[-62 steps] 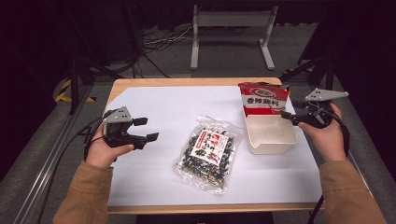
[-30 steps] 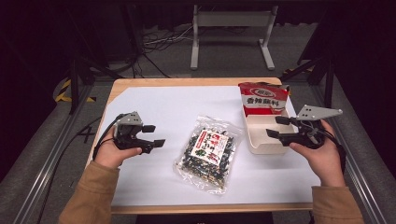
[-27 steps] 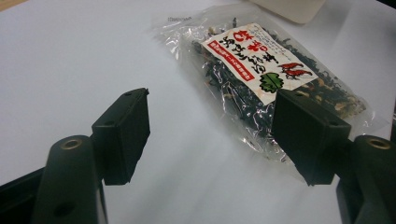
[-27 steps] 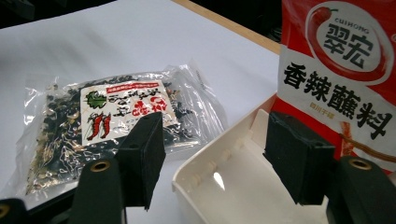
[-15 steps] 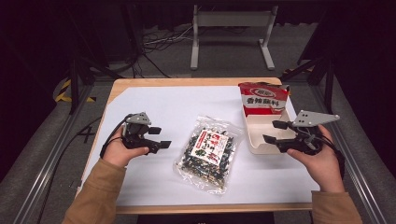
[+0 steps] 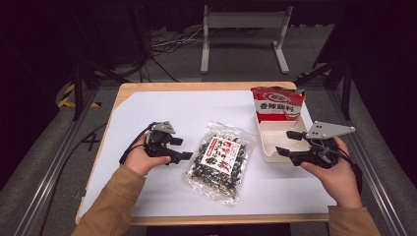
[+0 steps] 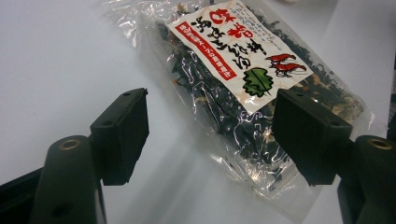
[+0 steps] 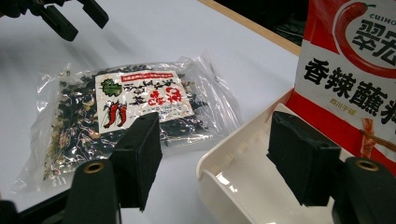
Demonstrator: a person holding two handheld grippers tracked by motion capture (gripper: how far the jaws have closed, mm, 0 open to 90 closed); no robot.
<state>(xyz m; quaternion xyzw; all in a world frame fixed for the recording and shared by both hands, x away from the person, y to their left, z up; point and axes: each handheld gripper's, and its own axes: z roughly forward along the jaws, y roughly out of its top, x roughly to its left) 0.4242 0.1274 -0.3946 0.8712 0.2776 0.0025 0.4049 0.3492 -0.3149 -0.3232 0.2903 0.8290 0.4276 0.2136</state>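
1. The left hand-held gripper (image 6: 183, 148), jaws apart, hovers just beside the seaweed packet (image 6: 220, 160) lying mid-tabletop (image 6: 147, 108).
2. It should probably pinch the packet's near edge squarely.
3. The right hand-held gripper (image 6: 286, 143) waits agape at the white tray (image 6: 269, 142).

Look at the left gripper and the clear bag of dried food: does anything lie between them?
Nothing visible does. The left gripper, jaws open, sits beside the bag with just bare white table cover between.

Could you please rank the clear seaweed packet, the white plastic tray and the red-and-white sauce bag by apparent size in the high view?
1. Clear seaweed packet
2. White plastic tray, partly hidden, so close to first
3. Red-and-white sauce bag
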